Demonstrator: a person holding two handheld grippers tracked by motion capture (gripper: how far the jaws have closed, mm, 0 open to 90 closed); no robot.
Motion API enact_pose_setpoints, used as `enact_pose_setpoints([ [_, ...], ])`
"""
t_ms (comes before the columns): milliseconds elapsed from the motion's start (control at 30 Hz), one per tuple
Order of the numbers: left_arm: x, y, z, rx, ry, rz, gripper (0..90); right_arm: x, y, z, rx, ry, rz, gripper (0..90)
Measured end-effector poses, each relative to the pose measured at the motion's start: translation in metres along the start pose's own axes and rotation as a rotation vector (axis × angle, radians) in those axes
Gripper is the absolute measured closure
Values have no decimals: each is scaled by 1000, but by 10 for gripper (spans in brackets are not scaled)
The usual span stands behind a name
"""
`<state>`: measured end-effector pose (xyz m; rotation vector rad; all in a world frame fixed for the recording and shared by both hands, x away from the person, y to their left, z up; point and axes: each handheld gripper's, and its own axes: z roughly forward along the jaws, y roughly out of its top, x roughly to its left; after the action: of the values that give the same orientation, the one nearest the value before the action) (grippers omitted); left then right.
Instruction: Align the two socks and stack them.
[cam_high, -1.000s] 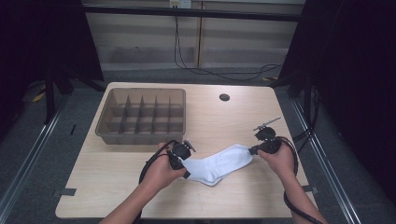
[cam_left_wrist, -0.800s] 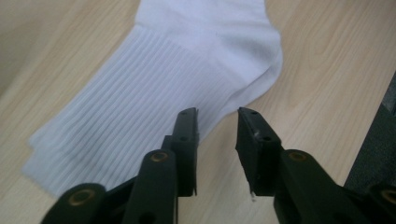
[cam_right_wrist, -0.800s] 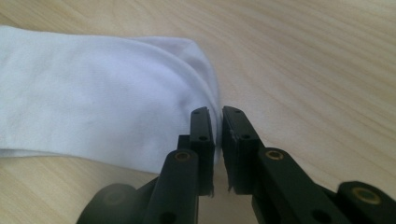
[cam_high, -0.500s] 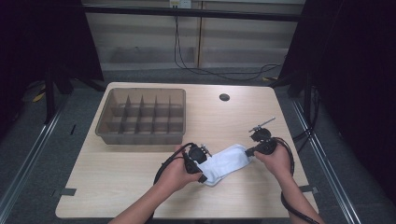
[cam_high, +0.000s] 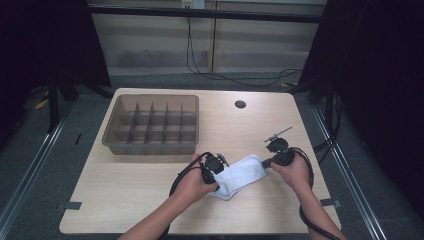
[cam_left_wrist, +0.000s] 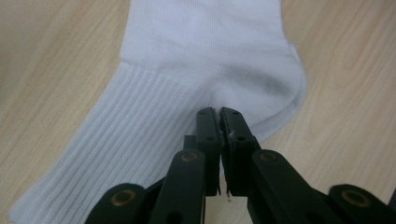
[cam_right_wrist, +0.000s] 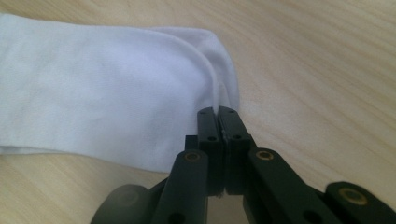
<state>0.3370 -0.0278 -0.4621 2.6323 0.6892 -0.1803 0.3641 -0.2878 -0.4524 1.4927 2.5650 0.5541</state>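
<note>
A white sock (cam_high: 241, 174) lies bunched on the wooden table (cam_high: 150, 200) between my two hands. My left gripper (cam_high: 220, 175) has just been closing and is now shut, its jaws pinching the fabric where the ribbed cuff meets the heel (cam_left_wrist: 252, 79). In the left gripper view the left gripper (cam_left_wrist: 219, 112) has creases in the sock (cam_left_wrist: 154, 116) running out from its tips. My right gripper (cam_high: 265, 162) has also just closed further; in the right gripper view the right gripper (cam_right_wrist: 217, 111) is shut on the rounded toe end of the sock (cam_right_wrist: 93, 84).
A brown tray (cam_high: 150, 148) with several empty compartments stands at the back left of the table. A small round hole (cam_high: 240, 104) sits near the far edge. Black cables trail from both grippers toward the near edge.
My left hand has moved right toward the right hand, and the sock has gone from stretched long to short and bunched. The right hand has stayed put.
</note>
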Motion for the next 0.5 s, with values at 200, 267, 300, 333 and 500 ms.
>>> enact_pose_setpoints([
  [200,-6,2,-20,-39,-61,7,873,-4,1,-16,-20,2,7,897],
  [267,-8,2,-24,-41,-72,10,873,-5,0,-21,-30,0,13,897],
  [300,-9,2,-25,-45,-79,10,872,-6,0,-23,-30,0,15,897],
  [333,-10,1,-26,-50,-83,11,872,-5,0,-26,-35,-4,19,897],
  [500,-13,-1,-25,-33,-112,16,870,-6,-1,-35,-45,5,19,895],
])
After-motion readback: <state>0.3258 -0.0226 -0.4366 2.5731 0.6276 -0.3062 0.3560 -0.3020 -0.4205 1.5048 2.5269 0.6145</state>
